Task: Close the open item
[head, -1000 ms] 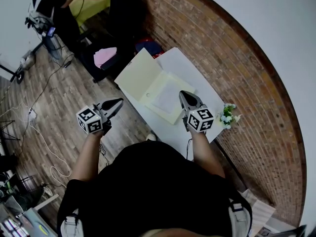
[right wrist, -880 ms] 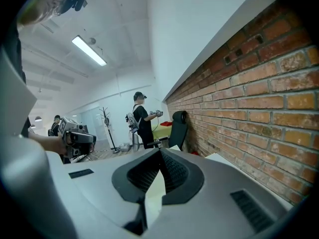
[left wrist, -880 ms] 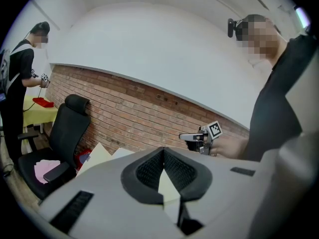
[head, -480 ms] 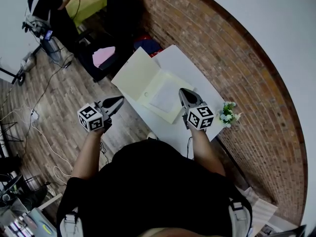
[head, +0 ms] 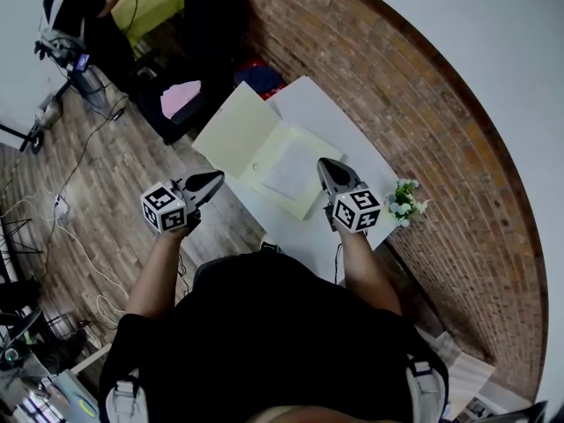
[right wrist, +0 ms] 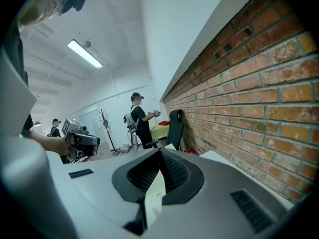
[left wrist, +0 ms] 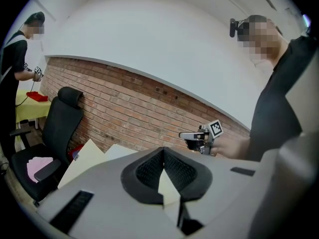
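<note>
Head view, left to right: left gripper held over the wooden floor, just off the near edge of the white table, fingertips shut tight against each other, nothing between them, touching nothing. Next, cream folder lying open on the table, white sheet inside its right half, print on it too small to read. Then right gripper over the folder's right half, fingers likewise closed tip to tip, empty. Black-and-white square markers on both grippers' cubes, no legible words. Farthest right, small white flowers near the table's corner.
</note>
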Demonstrator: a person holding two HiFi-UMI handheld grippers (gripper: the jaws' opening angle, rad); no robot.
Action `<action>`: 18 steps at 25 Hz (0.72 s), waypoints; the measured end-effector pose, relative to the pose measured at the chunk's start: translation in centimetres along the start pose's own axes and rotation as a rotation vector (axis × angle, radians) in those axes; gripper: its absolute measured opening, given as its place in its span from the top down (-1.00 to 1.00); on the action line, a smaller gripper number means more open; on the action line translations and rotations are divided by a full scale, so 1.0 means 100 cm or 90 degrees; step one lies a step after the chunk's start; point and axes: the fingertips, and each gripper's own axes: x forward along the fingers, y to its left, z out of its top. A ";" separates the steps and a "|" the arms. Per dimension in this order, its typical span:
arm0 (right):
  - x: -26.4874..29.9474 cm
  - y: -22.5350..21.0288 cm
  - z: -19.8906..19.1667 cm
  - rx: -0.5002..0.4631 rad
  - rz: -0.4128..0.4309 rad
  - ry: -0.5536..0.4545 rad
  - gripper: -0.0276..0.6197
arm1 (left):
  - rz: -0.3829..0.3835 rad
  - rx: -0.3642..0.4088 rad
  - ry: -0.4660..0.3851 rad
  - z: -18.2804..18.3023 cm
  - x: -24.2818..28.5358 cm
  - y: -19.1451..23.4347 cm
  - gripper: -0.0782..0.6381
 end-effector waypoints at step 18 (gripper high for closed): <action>-0.018 -0.013 -0.013 0.009 -0.031 -0.003 0.85 | -0.032 -0.009 -0.004 0.004 0.019 0.000 0.75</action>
